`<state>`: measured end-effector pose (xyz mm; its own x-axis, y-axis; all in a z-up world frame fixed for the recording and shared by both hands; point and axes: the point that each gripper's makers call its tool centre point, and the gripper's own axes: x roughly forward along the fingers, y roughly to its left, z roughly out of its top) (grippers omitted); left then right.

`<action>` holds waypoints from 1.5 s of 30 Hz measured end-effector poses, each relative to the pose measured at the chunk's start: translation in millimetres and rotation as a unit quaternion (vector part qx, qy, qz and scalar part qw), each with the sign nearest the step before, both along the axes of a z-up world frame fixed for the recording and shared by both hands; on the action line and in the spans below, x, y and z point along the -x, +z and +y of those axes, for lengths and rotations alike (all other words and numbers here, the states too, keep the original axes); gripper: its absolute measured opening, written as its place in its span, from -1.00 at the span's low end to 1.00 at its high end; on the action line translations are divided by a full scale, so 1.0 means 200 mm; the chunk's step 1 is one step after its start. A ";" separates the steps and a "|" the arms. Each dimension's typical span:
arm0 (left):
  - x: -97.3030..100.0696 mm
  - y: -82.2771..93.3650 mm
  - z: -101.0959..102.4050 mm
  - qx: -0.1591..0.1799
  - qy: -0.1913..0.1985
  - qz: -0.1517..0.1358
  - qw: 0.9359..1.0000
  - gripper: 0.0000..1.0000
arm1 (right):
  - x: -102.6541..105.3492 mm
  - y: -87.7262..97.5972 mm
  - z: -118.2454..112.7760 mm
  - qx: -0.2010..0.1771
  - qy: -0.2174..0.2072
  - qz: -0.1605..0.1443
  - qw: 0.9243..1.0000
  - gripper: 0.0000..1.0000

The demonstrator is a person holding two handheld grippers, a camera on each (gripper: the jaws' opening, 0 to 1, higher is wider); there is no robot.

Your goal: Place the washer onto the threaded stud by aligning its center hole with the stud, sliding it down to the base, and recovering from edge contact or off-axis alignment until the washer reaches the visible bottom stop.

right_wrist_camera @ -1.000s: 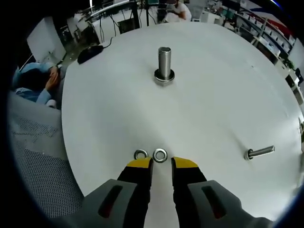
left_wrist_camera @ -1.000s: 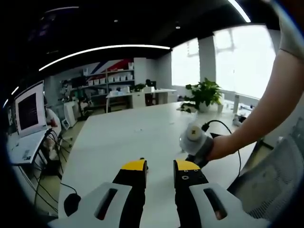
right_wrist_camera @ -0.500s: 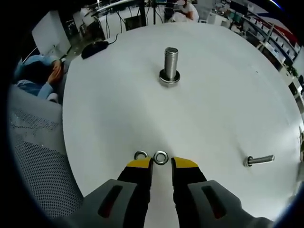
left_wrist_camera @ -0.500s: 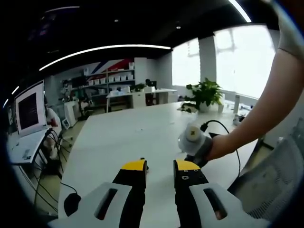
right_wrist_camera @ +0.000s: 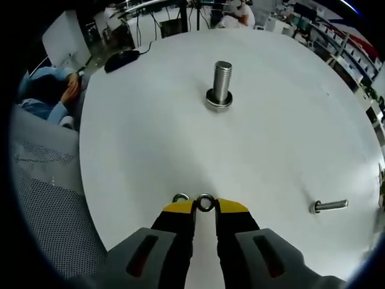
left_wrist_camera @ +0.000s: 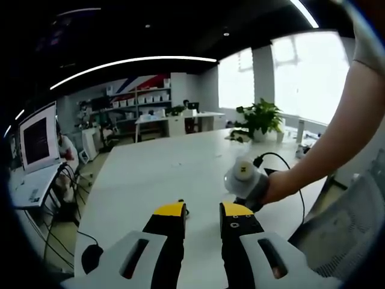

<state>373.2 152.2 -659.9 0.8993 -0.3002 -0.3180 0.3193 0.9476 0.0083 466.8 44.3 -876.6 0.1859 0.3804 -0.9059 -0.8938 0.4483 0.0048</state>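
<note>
The right gripper (right_wrist_camera: 204,209) has been brought forward over half a second, so the small silver ring washer (right_wrist_camera: 205,203), earlier just ahead of the yellow tips, now sits between them on the white bench (right_wrist_camera: 271,138); pickup is judged imminent. The fingers (right_wrist_camera: 178,211) are narrowly spread, apparently not yet pinching it. A second silver washer (right_wrist_camera: 180,197) lies just left. Further off stands the upright threaded steel stud (right_wrist_camera: 221,82). The left gripper (left_wrist_camera: 201,211) is held empty, slightly parted.
</note>
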 end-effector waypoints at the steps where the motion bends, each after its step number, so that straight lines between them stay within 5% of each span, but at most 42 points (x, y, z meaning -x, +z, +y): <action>1: 0.00 0.00 0.00 -0.001 0.000 0.000 1.000 -0.59 | 0.00 0.00 0.00 -0.001 -0.001 0.001 1.000 -0.70; 45: 0.00 -0.01 0.00 -0.004 -0.002 0.003 1.000 -0.60 | -0.13 0.09 -0.16 -0.010 -0.034 -0.036 0.999 -0.73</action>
